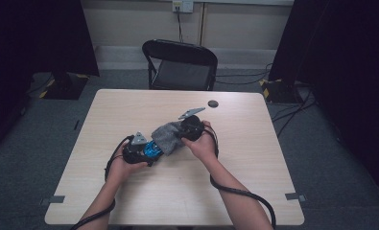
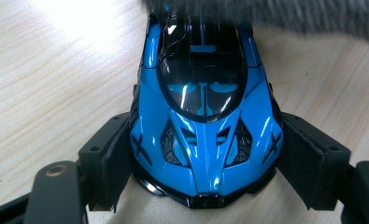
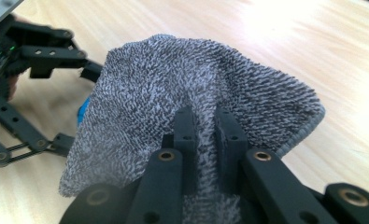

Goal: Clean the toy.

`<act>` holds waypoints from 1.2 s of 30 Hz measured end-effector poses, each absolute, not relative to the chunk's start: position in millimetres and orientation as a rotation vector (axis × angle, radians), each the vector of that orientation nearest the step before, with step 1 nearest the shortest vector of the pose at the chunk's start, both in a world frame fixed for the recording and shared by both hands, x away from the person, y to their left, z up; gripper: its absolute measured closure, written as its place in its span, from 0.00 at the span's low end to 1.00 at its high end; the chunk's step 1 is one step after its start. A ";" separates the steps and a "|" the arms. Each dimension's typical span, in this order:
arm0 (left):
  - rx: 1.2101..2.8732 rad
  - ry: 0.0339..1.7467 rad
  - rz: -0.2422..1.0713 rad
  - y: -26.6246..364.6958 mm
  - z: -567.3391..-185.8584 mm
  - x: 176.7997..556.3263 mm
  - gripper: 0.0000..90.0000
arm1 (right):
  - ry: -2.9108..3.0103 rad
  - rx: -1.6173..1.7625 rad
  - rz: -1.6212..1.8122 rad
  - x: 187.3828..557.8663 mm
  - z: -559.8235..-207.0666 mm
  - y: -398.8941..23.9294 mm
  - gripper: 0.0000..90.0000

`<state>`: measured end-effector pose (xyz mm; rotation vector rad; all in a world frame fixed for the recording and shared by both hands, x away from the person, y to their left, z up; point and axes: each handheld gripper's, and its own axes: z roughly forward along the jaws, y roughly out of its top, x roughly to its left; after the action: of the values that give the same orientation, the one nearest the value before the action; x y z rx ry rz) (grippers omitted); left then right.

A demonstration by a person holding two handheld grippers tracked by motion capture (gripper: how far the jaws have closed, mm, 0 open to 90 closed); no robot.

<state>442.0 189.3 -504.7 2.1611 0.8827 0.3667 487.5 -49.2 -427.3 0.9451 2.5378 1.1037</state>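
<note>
I'm seeing my left gripper [image 2: 203,163] clamping a glossy blue toy car [image 2: 203,116] by its flanks (dark canopy, black trim), low over the table [image 1: 254,158] near its middle. My right gripper [image 3: 204,123] is pinching a grey terry cloth [image 3: 173,88], which is draping over the car's far end, probably touching it.

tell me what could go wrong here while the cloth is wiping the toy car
1. The left gripper clamps the blue toy car only at one end, by its glossy sides; a firm wipe might twist or slide it out.
2. The right gripper pinches just a fold of the grey cloth, so it could pull free.
3. The loose cloth might snag on the left gripper's linkage.
</note>
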 end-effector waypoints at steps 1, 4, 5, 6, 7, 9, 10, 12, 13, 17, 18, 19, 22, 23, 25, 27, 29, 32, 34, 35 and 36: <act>2.161 0.883 0.367 189.3 -504.7 442.0 0.27 | 2.545 0.936 1.099 486.2 -428.3 -46.1 0.91; 2.161 0.883 0.367 189.3 -504.7 442.1 0.27 | 2.567 0.905 1.102 483.6 -429.8 -37.6 0.91; 2.161 0.883 0.366 189.3 -504.7 442.0 0.27 | 2.577 0.901 1.104 482.9 -430.1 -34.7 0.91; 2.161 0.883 0.366 189.3 -504.7 442.0 0.27 | 2.586 0.884 1.102 482.2 -430.5 -31.0 0.91; 2.161 0.883 0.367 189.3 -504.7 442.1 0.27 | 2.591 0.881 1.103 481.9 -430.6 -29.5 0.91; 2.161 0.883 0.367 189.3 -504.7 442.1 0.27 | 2.610 0.859 1.097 481.2 -431.1 -23.1 0.91; 2.161 0.883 0.367 189.3 -504.7 442.0 0.27 | 2.617 0.852 1.098 480.9 -431.3 -20.3 0.91; 2.161 0.883 0.367 189.3 -504.7 442.0 0.27 | 2.636 0.837 1.097 480.4 -432.2 -14.2 0.91; 2.161 0.883 0.367 189.3 -504.7 442.0 0.27 | 2.639 0.827 1.092 480.0 -432.6 -12.2 0.91; 2.161 0.882 0.367 189.3 -504.7 442.0 0.27 | 2.666 0.794 1.042 479.5 -438.1 -3.9 0.91; 2.161 0.882 0.367 189.3 -504.7 442.0 0.27 | 2.671 0.790 1.028 479.3 -439.7 -2.5 0.91; 2.161 0.883 0.367 189.3 -504.7 442.0 0.27 | 2.672 0.788 1.022 479.4 -441.9 -1.4 0.91; 2.161 0.882 0.367 189.3 -504.7 442.0 0.27 | 2.683 0.799 1.010 480.4 -449.7 -0.1 0.91; 2.161 0.882 0.367 189.3 -504.7 442.0 0.27 | 2.686 0.805 1.014 480.5 -451.0 -0.1 0.91; 2.161 0.882 0.367 189.3 -504.7 442.0 0.27 | 2.684 0.803 1.012 480.4 -451.4 0.1 0.91; 2.161 0.881 0.368 189.2 -504.7 442.1 0.27 | 2.687 0.797 1.006 480.5 -451.2 0.2 0.91; 2.161 0.881 0.368 189.2 -504.7 442.1 0.27 | 2.687 0.799 1.008 481.0 -451.5 -0.1 0.91; 2.162 0.882 0.368 189.2 -504.7 442.0 0.27 | 2.683 0.810 1.019 481.4 -452.9 -0.8 0.91; 2.162 0.882 0.368 189.2 -504.7 442.0 0.27 | 2.682 0.813 1.018 481.3 -452.8 -1.4 0.91; 2.161 0.881 0.368 189.2 -504.8 442.0 0.27 | 2.681 0.815 1.017 481.5 -452.8 -1.7 0.91; 2.162 0.882 0.368 189.2 -504.7 441.9 0.27 | 2.677 0.817 1.015 481.7 -452.7 -2.0 0.91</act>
<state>441.9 189.2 -504.7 2.1617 0.8825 0.3685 481.7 -2.0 -452.7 0.8169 2.6767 1.0153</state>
